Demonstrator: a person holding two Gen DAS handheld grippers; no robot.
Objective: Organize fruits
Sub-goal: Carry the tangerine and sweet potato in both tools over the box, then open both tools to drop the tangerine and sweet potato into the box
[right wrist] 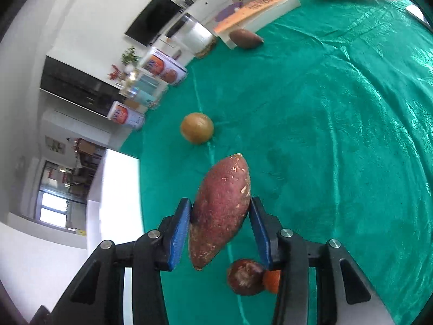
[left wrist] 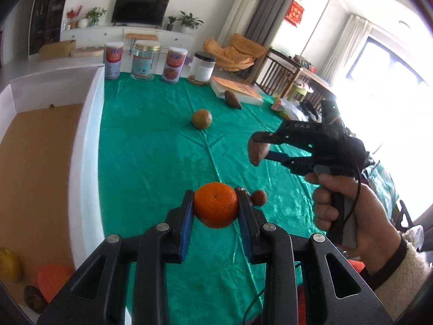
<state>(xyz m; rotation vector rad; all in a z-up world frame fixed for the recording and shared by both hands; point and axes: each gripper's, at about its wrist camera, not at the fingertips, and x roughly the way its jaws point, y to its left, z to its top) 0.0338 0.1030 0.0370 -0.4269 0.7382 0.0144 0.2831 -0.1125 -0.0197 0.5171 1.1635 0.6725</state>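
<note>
My left gripper [left wrist: 215,192] is shut on an orange [left wrist: 215,208], held above the green cloth [left wrist: 151,157]. Right of it, a hand holds my right gripper [left wrist: 263,145], shut on a reddish sweet potato [left wrist: 255,154]. In the right wrist view that sweet potato [right wrist: 224,178] sits lengthwise between the blue pads [right wrist: 178,233] of the right gripper [right wrist: 220,203], clear of the cloth. On the cloth lie a small brown round fruit [left wrist: 259,197] [right wrist: 245,276], a greenish-brown round fruit [left wrist: 202,119] [right wrist: 197,127] and a second sweet potato [left wrist: 232,99] [right wrist: 245,38].
A white-walled box [left wrist: 89,124] with a brown floor stands at the left; a yellow fruit [left wrist: 9,264], an orange one [left wrist: 52,279] and a dark one [left wrist: 33,298] lie in it. Cans and jars [left wrist: 146,59] line the far edge beside a book [left wrist: 238,89]. A plastic bag [left wrist: 289,108] lies far right.
</note>
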